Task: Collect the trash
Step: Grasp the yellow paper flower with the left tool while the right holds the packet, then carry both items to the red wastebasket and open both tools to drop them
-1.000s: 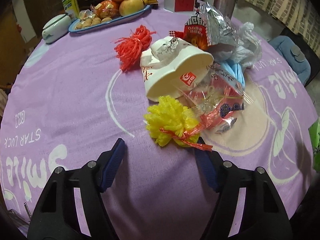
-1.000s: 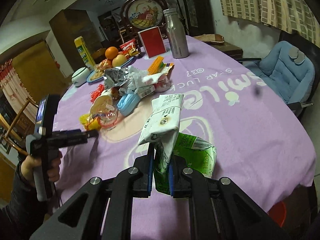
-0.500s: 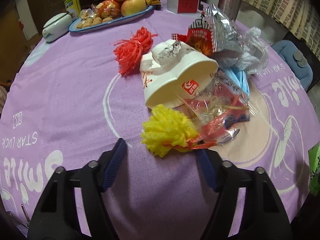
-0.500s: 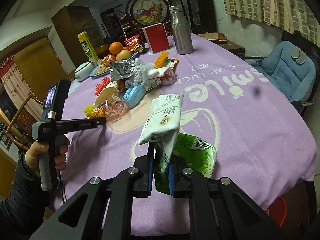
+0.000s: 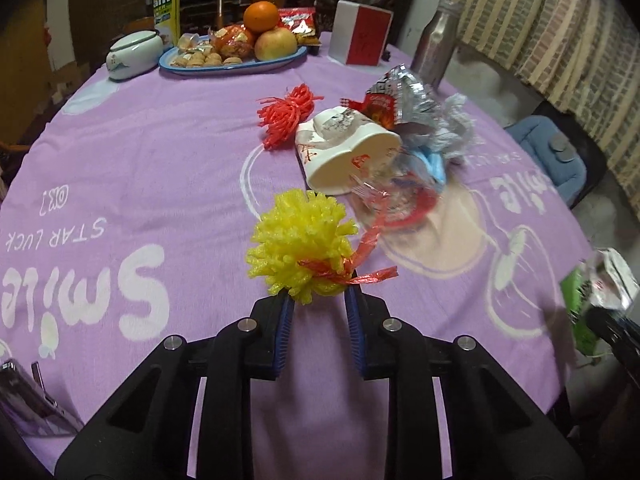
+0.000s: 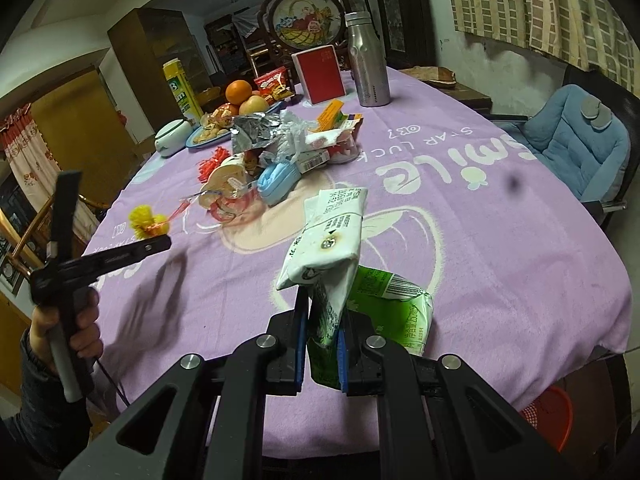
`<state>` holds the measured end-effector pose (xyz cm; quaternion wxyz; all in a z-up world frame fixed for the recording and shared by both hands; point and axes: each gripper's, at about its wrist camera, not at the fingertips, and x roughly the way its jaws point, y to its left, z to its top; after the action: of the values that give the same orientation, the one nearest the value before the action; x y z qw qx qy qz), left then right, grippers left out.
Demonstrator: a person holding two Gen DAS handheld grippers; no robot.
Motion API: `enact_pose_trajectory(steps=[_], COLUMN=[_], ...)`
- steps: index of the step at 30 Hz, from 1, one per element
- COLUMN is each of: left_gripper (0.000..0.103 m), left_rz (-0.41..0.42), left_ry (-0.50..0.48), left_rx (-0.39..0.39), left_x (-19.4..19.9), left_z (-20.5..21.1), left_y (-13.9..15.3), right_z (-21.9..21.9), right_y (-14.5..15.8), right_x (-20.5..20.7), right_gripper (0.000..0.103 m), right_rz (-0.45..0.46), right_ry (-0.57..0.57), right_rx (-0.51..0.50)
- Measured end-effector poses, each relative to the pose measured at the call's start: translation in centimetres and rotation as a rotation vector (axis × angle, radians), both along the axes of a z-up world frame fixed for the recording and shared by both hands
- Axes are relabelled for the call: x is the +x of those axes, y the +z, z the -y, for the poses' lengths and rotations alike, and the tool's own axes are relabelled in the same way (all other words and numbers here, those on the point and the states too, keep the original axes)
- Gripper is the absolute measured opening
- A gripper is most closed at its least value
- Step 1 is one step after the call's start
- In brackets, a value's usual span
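My left gripper [image 5: 320, 300] is shut on a yellow foam net [image 5: 302, 240] tied with a red strip, lifted off the purple tablecloth; it shows small in the right wrist view [image 6: 146, 222]. A clear wrapper [image 5: 394, 196] trails from the strip. My right gripper [image 6: 324, 320] is shut on a green and white carton [image 6: 332, 256], also seen at the right edge of the left wrist view [image 5: 596, 292]. The trash pile holds a white paper bowl [image 5: 344, 156], a red foam net [image 5: 286, 114], a foil bag [image 5: 400, 96] and a blue case [image 6: 278, 180].
A fruit plate [image 5: 236, 66], a white lidded jar [image 5: 134, 54], a red box [image 5: 362, 34] and a steel bottle [image 6: 368, 64] stand at the far side. A blue chair [image 6: 580, 148] is on the right. A red basket [image 6: 548, 416] sits on the floor below the table edge.
My left gripper has closed on the yellow foam net and lifted it back from the pile, dragging the clear wrapper. My right gripper still holds the carton, raised slightly.
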<state>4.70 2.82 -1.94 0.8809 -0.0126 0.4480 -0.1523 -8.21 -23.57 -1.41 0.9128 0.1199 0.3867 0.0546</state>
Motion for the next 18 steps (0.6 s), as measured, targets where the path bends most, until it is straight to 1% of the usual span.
enact_pose_trajectory(steps=[2,4,11,15,18], left_gripper=[0.026,0.026,0.026,0.026,0.026], left_rz=[0.012,0.016,0.005,0.036,0.075], left_ry=[-0.028,-0.042,-0.072,-0.115,-0.178], left_rx=[-0.039,-0.051,-0.036,-0.024,-0.018], left_x=[-1.3,-2.0,-3.5,-5.0,-6.7], left_z=[-0.4,-0.4,0.9,2.5,4.6], left_y=[0.3,0.5,0.4,1.5,2.6], right_z=[-0.3,-0.7,-0.9,0.1,1.5], right_y=[0.1,0.1,0.2,0.2,0.3], right_x=[-0.4,-0.7,-2.0,-3.1,-4.2], right_gripper=[0.013,0.013,0.013,0.013,0.013], right_rz=[0.007,0.011,0.03,0.045,0.067], right_ry=[0.009,0.015,0.014,-0.002,-0.02], right_rx=[-0.003,-0.002,-0.006,0.008,0.023])
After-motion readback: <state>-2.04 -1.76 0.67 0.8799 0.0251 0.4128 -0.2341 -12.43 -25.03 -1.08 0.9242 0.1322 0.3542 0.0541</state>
